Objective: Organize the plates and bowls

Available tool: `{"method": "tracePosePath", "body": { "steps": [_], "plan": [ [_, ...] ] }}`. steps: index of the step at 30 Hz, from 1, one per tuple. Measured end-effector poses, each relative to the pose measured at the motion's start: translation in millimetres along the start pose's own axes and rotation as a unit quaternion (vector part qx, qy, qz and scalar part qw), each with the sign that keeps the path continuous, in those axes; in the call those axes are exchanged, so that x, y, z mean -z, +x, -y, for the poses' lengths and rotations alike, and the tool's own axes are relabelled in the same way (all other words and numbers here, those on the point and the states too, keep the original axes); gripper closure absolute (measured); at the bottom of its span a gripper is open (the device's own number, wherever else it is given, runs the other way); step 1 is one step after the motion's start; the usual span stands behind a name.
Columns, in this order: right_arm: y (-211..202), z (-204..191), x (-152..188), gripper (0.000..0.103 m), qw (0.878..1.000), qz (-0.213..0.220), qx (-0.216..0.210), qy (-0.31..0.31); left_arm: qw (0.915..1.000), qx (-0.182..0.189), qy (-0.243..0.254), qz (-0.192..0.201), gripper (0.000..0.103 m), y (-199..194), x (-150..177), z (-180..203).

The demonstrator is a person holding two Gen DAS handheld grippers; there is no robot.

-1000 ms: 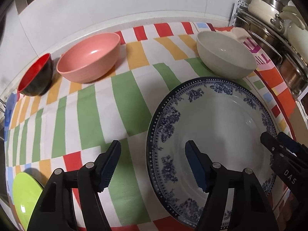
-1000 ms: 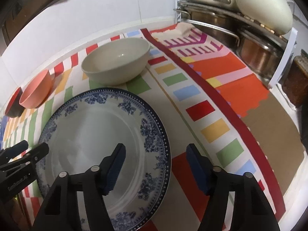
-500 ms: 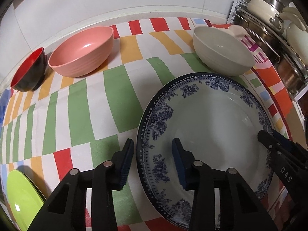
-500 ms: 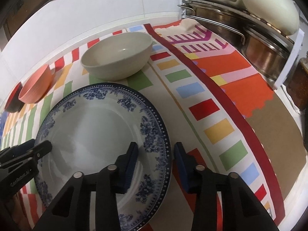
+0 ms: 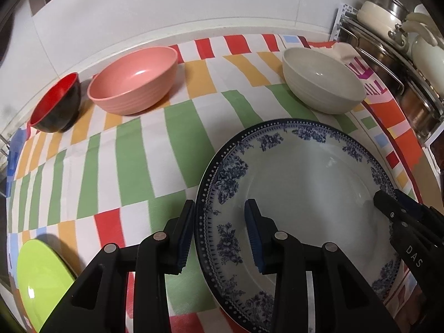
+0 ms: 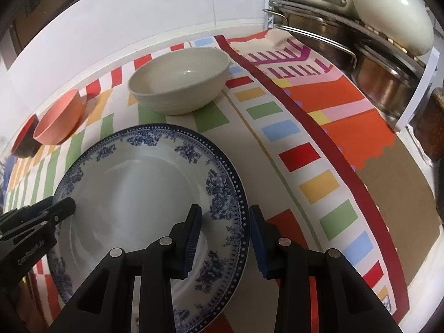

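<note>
A large blue-and-white floral plate [image 5: 305, 194] lies on the striped cloth; it also shows in the right wrist view [image 6: 133, 194]. My left gripper [image 5: 219, 233] is shut on its left rim, one finger under and one over. My right gripper [image 6: 224, 236] is shut on its right rim the same way. The plate looks slightly lifted off the cloth. A cream bowl [image 5: 322, 83] stands behind it, also in the right wrist view [image 6: 180, 79]. A pink bowl [image 5: 133, 80] and a red-and-black bowl [image 5: 55, 102] stand at the back left. A lime green plate [image 5: 38, 280] lies at the front left.
A rack of metal pots and cream lids [image 6: 374, 41] stands at the right, also in the left wrist view [image 5: 402, 55]. A white tiled wall [image 5: 166, 8] runs behind the counter. An orange and brown mat [image 6: 388, 152] covers the right side.
Both grippers have narrowed from wide open and closed onto the plate's opposite rims. The plate now looks raised a little.
</note>
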State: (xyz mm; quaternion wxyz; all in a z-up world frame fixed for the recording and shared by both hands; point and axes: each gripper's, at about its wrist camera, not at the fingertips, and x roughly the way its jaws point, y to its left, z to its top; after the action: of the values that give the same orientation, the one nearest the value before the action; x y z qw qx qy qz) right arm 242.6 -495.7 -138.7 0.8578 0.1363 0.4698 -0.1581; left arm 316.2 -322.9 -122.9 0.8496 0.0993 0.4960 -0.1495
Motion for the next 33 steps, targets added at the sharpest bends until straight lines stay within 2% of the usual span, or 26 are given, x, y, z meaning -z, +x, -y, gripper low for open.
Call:
{"method": "tracePosePath", "body": {
  "steps": [10, 20, 33],
  "plan": [
    [-15, -22, 8, 0.067, 1.0, 0.002, -0.002, -0.026, 0.9999, -0.005, -0.014, 0.009, 0.067, -15, 15, -25],
    [-45, -53, 18, 0.067, 0.998, 0.029, 0.005, -0.051, 0.9989, -0.001, -0.032, 0.033, 0.067, -47, 29, -60],
    [-89, -115, 36, 0.067, 0.994, 0.059, -0.017, -0.089, 0.9957, -0.033, -0.062, 0.061, 0.067, -100, 64, -127]
  ]
}}
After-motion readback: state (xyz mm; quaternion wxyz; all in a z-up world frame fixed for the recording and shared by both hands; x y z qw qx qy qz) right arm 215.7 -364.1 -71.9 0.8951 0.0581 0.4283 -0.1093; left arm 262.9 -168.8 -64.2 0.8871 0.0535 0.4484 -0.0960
